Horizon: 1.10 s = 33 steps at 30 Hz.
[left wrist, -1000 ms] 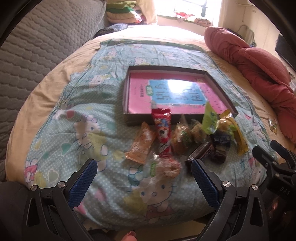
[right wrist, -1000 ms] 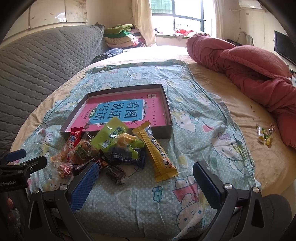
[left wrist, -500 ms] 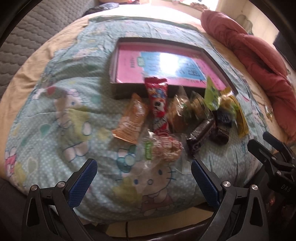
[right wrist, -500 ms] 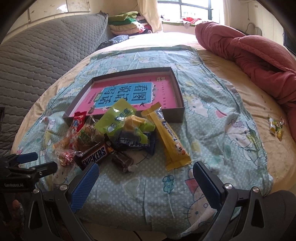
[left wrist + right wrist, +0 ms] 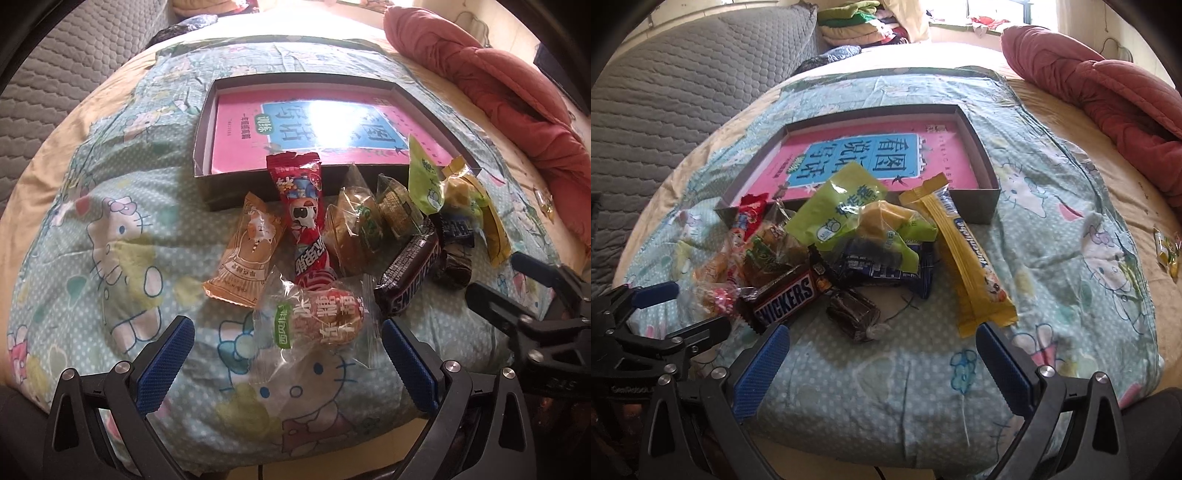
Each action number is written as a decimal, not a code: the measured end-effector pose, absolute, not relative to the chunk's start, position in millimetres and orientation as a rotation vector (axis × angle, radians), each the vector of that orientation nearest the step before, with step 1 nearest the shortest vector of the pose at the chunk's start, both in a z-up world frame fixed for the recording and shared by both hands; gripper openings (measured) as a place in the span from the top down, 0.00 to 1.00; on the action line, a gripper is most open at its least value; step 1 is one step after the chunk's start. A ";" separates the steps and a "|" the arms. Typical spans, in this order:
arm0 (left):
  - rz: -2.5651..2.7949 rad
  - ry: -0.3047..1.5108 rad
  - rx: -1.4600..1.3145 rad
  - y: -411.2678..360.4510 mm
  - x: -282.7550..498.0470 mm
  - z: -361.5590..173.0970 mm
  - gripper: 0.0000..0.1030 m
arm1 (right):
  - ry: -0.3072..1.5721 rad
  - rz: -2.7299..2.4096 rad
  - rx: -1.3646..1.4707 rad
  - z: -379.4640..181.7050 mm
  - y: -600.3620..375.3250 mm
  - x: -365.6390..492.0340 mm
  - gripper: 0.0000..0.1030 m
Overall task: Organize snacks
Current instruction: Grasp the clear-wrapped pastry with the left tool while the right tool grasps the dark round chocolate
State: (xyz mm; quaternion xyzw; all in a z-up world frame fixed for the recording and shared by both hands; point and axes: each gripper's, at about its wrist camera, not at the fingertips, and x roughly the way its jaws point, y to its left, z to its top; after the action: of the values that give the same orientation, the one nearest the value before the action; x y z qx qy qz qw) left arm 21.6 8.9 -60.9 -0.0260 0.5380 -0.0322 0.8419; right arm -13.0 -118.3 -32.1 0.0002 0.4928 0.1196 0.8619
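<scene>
Snack pile (image 5: 849, 254) lies on the cartoon-cat sheet (image 5: 1052, 258) on the bed, just in front of the shallow grey box (image 5: 982, 147), which holds a pink book (image 5: 295, 125). Clear candy pack (image 5: 317, 321) nearest, between the left hand-held gripper (image 5: 288, 365) pads, not touched. Orange packet (image 5: 247, 251), red packet (image 5: 303, 218) leaning on the box wall, Snickers bar (image 5: 786, 299), small brown sweet (image 5: 855, 314), green bag (image 5: 842, 210), long yellow stick pack (image 5: 971, 266) beside them, overlapping. Red quilt (image 5: 1108, 85) well apart, far right. Both hand-held grippers low over the sheet's near edge, jaws spread wide, empty; right hand-held gripper (image 5: 882, 369) faces the brown sweet.
</scene>
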 end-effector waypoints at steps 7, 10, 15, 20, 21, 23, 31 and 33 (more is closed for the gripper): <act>-0.091 1.153 -0.085 12.9 25.5 -66.2 0.16 | 1.095 0.274 -0.049 -52.6 -105.6 -0.1 0.30; -0.108 1.151 -0.097 13.2 25.7 -66.8 0.22 | 1.080 0.302 -0.076 -53.5 -98.1 1.4 0.37; -0.125 1.149 -0.098 8.6 27.5 -67.2 0.33 | 1.078 0.336 -0.125 -58.3 -87.2 3.7 0.49; -0.150 1.156 -0.101 4.8 27.2 -69.2 0.43 | 1.077 0.366 -0.095 -57.7 -89.9 5.0 0.62; -0.153 1.156 -0.103 4.9 26.9 -69.2 0.43 | 1.079 0.369 -0.082 -57.0 -92.1 5.0 0.63; -0.161 1.156 -0.121 7.8 26.9 -68.7 0.43 | 1.082 0.374 -0.063 -56.2 -95.1 6.1 0.64; -0.173 1.126 -0.178 22.6 20.4 -56.5 0.44 | 1.082 0.394 -0.016 -47.8 -105.7 -1.0 0.64; -0.181 1.116 -0.183 23.5 18.7 -51.7 0.44 | 1.073 0.390 0.003 -43.9 -109.6 -3.1 0.64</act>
State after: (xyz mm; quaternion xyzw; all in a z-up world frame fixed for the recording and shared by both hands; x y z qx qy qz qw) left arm 18.7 23.5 -51.7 -0.0864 0.5280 -0.0855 0.8405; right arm -3.1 -109.6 -43.9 0.0012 0.5078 0.1848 0.8414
